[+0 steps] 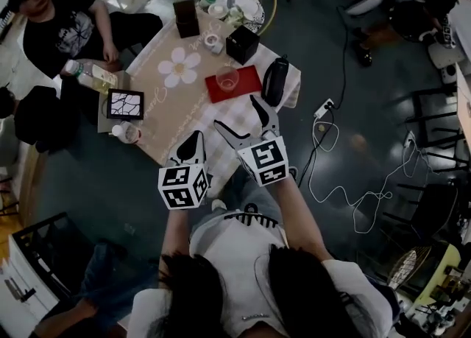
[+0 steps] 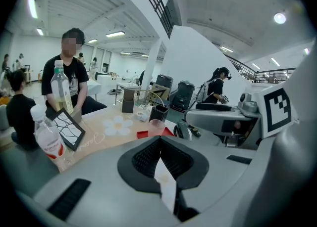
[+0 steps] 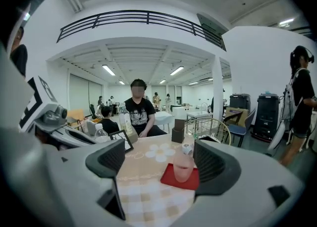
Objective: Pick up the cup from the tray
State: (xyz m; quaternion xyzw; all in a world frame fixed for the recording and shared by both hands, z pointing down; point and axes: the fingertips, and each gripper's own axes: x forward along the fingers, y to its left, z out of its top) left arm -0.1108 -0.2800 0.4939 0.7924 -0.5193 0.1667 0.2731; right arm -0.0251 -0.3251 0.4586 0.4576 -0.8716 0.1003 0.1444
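Note:
A translucent pink cup (image 1: 227, 77) stands upright on a small red tray (image 1: 246, 85) near the right edge of the table. My right gripper (image 1: 241, 118) hovers over the table's near edge, short of the tray, with its jaws spread wide and nothing between them. In the right gripper view the cup (image 3: 183, 167) and tray (image 3: 171, 179) appear ahead, framed by the open right gripper (image 3: 161, 159). My left gripper (image 1: 195, 138) is beside it on the left, its jaws shut and empty. From the left gripper (image 2: 159, 142), the cup (image 2: 156, 127) shows ahead, slightly right.
A person (image 1: 62, 20) sits at the far left of the table. A black jug-like object (image 1: 275, 81) stands right of the tray, with dark boxes (image 1: 241, 43) behind. A framed picture (image 1: 125, 104) and water bottle (image 2: 47, 137) are left. Cables (image 1: 331, 182) lie on the floor.

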